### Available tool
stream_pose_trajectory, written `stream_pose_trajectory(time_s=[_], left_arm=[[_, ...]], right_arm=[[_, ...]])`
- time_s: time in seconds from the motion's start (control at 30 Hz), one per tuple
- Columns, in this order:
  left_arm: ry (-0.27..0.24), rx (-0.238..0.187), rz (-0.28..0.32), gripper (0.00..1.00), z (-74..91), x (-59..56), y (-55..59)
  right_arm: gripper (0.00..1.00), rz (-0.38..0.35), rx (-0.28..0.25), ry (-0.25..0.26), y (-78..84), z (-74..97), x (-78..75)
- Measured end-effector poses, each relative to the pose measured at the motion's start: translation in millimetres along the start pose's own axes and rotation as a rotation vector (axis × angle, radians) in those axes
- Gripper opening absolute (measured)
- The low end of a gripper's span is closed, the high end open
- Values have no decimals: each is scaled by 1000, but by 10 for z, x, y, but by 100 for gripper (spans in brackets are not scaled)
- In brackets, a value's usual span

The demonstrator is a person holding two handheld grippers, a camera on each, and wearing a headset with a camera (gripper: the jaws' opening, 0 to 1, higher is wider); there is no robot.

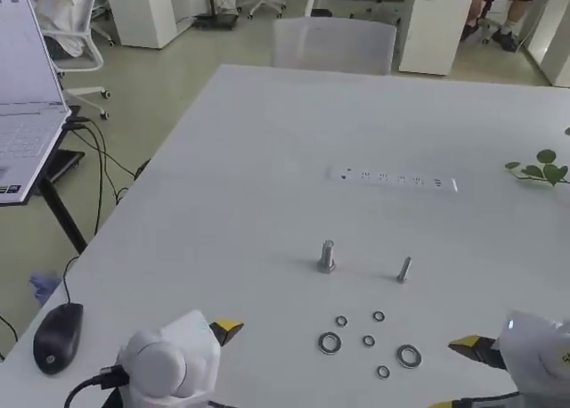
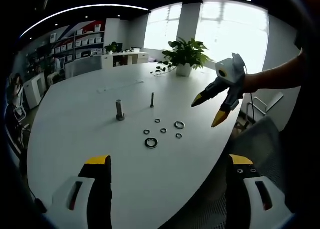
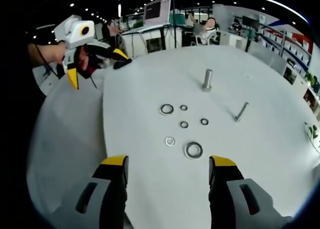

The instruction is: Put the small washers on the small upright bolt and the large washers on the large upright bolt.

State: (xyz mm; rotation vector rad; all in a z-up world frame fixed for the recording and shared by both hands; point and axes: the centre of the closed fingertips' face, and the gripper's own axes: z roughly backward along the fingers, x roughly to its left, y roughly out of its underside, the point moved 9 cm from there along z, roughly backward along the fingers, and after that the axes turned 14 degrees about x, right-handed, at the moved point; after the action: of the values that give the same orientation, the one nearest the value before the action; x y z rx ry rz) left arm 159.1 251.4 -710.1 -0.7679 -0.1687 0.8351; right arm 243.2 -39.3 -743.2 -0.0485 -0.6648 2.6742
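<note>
— What's the setting?
— An open office, with a white counter (image 1: 267, 159) and a grey chair (image 1: 334, 44) at its far end. A laptop (image 1: 22, 114) sits off past the left edge, and a black mouse (image 1: 58, 337) lies on the near left corner.

— And the left tool?
— The left tool (image 2: 169, 161) hangs over the near left part of the counter, jaws wide apart with nothing between them, well apart from the hardware.

— Where are the bolts?
— Mid-counter. The large bolt (image 1: 327, 256) stands on its head, and the small bolt (image 1: 404, 268) stands to its right, apart from it. Both shafts are bare.

— The washers?
— All lie flat on the counter, nearer the person than the bolts. There's a large washer (image 1: 329, 343) at the left of the cluster and a second large washer (image 1: 409, 355) at the right. Four small washers (image 1: 368, 340) are scattered between and around them, none touching.

— The right tool?
— The right tool (image 2: 207, 111) is at the near right, just beside the cluster, jaws apart and empty. Farther back lie a power strip (image 1: 392, 178) and, at the right edge, some plant leaves (image 1: 539, 169).
</note>
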Motion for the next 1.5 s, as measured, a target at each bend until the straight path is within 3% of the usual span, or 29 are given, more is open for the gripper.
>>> stream_pose_trajectory(time_s=[0.2, 0.57, 1.07, 1.2, 1.5], left_arm=[[8, -2, -22, 95, 6, 0, -11], [-8, 6, -59, 95, 3, 129, -3], [-10, 35, -110, 93, -51, 214, -5], [-7, 36, -130, 92, -69, 220, -39], [6, 47, -138, 91, -78, 200, -41]], right_arm=[[65, 61, 52, -7, -115, -100, -21], [58, 152, 115, -36, -306, -263, -78], [50, 305, 231, -61, -405, -549, -51], [43, 369, 289, -66, -414, -627, -61], [37, 416, 323, -78, -469, -739, -77]])
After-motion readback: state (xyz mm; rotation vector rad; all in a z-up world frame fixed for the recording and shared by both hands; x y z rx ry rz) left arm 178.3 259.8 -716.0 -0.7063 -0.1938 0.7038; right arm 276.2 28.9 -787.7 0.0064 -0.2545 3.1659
